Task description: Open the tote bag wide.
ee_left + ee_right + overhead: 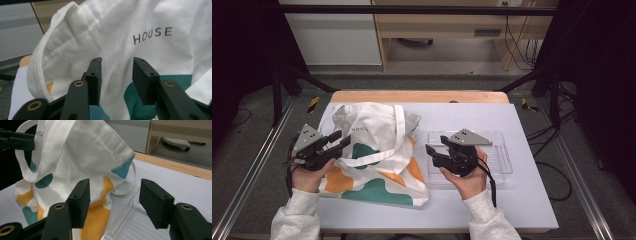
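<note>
The left gripper has its jaws parted and holds nothing, its tips just at the white cloth of the tote bag near a handle loop. The right gripper is likewise released and bare, hovering over the clear plastic tray just beside the bag. The bag lies flat on the white table. This looks like the approach before a grasp; next, each gripper likely needs to close on fabric at the bag's mouth.

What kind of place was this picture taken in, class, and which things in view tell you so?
Probably a lab or recording workspace: a table framed by metal rails, loose cables on the grey floor, and plain wooden furniture behind.
</note>
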`<action>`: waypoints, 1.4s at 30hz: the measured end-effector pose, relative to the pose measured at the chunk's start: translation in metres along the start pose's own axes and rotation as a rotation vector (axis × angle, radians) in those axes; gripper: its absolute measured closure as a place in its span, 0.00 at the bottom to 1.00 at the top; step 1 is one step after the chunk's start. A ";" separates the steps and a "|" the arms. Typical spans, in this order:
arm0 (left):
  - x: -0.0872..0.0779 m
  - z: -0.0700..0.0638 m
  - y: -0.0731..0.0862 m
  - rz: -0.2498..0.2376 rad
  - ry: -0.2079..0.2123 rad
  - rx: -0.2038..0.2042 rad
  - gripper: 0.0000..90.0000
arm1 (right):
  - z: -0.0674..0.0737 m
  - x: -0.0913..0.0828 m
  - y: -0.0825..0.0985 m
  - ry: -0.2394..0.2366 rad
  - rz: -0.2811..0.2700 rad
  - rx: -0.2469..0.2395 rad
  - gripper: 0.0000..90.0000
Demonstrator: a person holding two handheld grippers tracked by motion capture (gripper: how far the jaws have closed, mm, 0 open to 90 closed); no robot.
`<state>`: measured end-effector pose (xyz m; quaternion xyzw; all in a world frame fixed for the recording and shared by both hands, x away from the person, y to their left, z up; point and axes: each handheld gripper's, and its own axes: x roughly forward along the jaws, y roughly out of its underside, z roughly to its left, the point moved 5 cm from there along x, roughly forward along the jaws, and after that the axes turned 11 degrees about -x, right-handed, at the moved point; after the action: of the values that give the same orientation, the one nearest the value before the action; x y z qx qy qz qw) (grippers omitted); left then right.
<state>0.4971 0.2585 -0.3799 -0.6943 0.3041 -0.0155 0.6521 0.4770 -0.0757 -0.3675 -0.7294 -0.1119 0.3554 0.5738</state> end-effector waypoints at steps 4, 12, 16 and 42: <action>0.005 0.001 0.005 0.041 -0.002 -0.008 0.81 | 0.004 0.003 -0.001 -0.030 0.009 -0.008 0.46; 0.006 0.001 0.009 0.071 0.019 -0.022 0.95 | 0.008 0.004 -0.008 -0.038 -0.020 -0.007 0.48; 0.004 -0.001 0.011 0.075 0.025 -0.018 0.97 | 0.013 0.006 -0.016 -0.046 -0.045 -0.006 0.50; -0.016 -0.004 0.038 0.107 0.054 0.012 0.98 | 0.073 0.069 -0.025 -0.145 -0.004 -0.010 0.54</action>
<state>0.4668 0.2635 -0.4085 -0.6724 0.3582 -0.0012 0.6477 0.4858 0.0265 -0.3779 -0.7043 -0.1563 0.4057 0.5612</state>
